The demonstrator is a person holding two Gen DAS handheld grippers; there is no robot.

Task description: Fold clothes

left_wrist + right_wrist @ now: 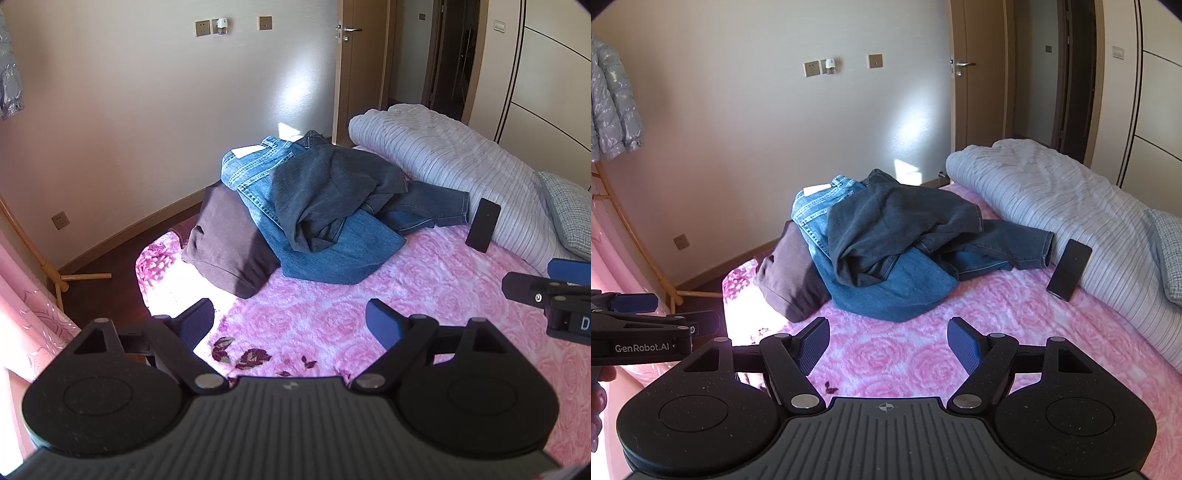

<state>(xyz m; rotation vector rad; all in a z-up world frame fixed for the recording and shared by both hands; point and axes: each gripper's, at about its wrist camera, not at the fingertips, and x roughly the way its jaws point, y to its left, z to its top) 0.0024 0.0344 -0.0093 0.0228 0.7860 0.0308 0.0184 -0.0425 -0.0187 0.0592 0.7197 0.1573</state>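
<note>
Clothes (314, 206) lie heaped at the far corner of our pink floral bedspread (424, 306): dark jeans crumpled over lighter blue jeans (897, 291), with a brown garment (225, 243) underneath at the edge. We judge nothing folded yet; all 3 pieces remain. Our left gripper (290, 325) and right gripper (888, 349) both stand wide open and empty, hovering short of the pile. A black phone (1069, 269) leans against the striped duvet (461, 166) nearby.
</note>
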